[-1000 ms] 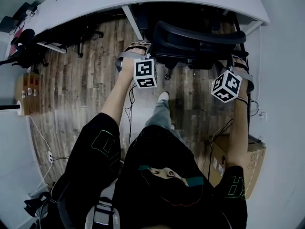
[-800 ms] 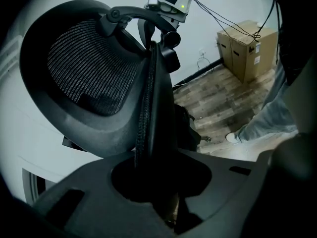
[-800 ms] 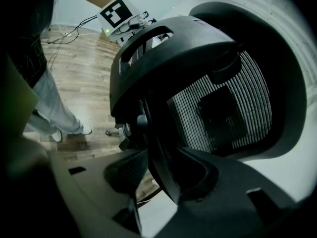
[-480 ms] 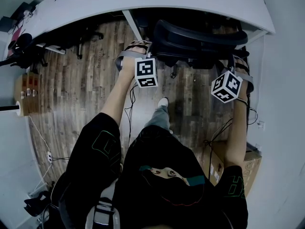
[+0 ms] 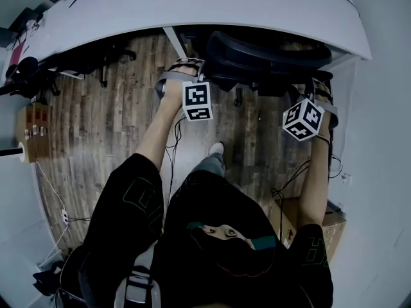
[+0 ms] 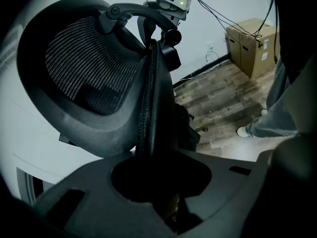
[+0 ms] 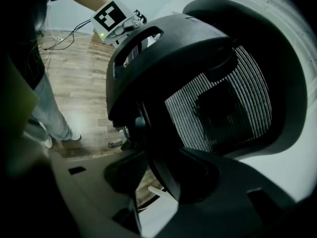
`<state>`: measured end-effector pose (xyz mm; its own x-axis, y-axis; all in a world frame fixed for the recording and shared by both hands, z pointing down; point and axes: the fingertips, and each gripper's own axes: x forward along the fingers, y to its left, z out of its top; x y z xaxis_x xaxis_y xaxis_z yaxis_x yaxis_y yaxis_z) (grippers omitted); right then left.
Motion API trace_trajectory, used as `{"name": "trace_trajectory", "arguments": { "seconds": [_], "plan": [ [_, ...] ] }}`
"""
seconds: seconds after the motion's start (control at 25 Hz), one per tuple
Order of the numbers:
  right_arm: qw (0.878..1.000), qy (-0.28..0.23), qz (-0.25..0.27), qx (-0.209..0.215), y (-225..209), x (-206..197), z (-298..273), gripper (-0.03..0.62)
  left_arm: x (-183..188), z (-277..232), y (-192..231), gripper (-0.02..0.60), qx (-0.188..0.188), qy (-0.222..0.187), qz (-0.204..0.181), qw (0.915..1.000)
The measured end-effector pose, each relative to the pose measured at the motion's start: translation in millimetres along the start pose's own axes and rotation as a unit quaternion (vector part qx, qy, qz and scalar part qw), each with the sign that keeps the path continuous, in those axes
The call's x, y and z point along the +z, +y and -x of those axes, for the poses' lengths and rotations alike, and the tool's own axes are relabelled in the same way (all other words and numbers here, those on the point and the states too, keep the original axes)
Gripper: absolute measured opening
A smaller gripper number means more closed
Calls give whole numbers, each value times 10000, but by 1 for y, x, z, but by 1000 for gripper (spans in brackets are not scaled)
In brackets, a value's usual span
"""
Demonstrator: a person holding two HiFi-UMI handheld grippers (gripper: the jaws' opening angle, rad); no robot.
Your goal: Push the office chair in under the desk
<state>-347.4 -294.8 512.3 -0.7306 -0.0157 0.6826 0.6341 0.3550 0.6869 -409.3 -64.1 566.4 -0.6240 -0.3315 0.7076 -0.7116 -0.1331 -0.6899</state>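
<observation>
Two tongs hold the black office chair [image 5: 270, 53]. My left tongs [image 5: 188, 66] are closed on one side rim of its back, my right tongs [image 5: 319, 90] on the other. Its back sits tucked close at the edge of the white table [image 5: 225, 8].

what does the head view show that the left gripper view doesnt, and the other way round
Only the head view: the desk's top from above and the left gripper's marker cube. Only the left gripper view: the backrest's mesh, with its edge between the left tongs. Both: the chair, the right gripper, the box and the person's shoe.
</observation>
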Motion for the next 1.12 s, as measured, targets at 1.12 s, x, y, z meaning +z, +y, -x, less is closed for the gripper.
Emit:
{"name": "trace_trajectory", "arguments": {
  "seconds": [1.12],
  "plan": [
    [9996,12,-281,-78,-102,33,-109,187,-44,-101,114,78,48,187,62,9998]
  ]
}}
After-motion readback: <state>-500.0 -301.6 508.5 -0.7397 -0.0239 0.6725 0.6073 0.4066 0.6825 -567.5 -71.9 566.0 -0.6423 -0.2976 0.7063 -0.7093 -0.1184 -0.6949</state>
